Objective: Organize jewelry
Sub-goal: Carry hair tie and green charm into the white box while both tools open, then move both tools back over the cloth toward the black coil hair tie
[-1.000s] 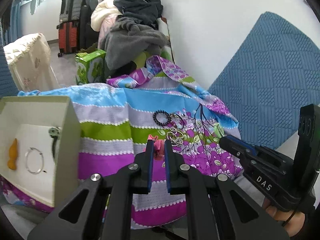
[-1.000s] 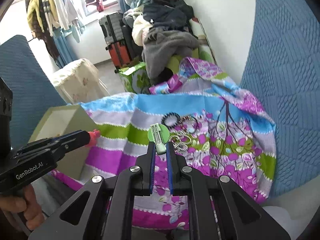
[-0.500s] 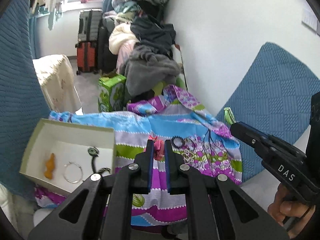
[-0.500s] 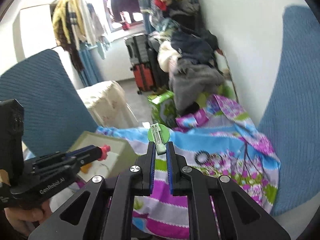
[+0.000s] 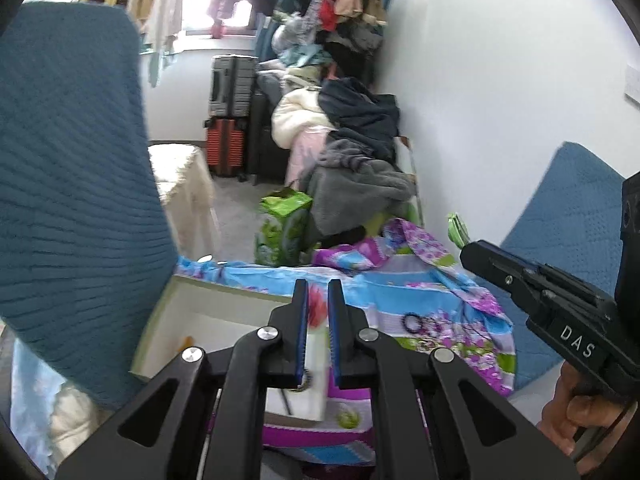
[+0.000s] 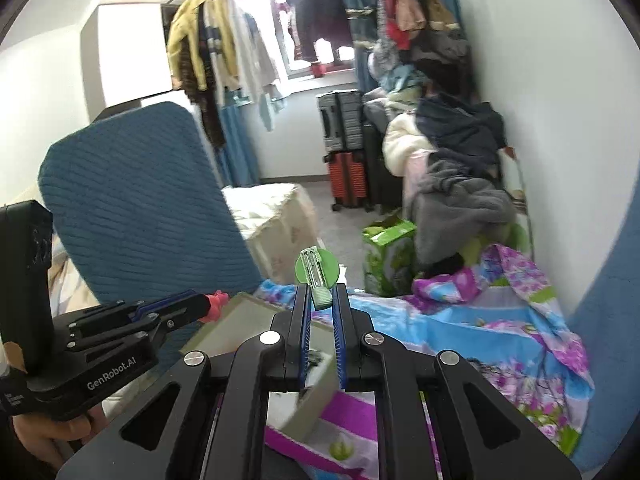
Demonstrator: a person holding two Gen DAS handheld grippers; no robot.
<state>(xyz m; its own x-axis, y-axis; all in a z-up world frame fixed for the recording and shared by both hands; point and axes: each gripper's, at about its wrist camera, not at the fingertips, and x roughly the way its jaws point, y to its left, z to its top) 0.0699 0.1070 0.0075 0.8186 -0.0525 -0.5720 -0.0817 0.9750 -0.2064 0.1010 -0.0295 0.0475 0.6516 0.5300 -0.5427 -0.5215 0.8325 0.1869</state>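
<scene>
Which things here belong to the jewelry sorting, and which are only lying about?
Job:
- green round hair clip in right tool
- pink clip in left tool
- white open box
- black beaded bracelet

Lying about:
- orange suitcase
- grey clothes pile
- green bag

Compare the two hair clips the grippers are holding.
The green clip in the right gripper has a round disc behind a pale slotted bar; the pink clip in the left gripper shows only as a small, soft-edged reddish-pink lump. The green clip stands upright, well clear of the fingertips; the pink one barely pokes past them. Both are pinched in shut jaws above the box.
</scene>
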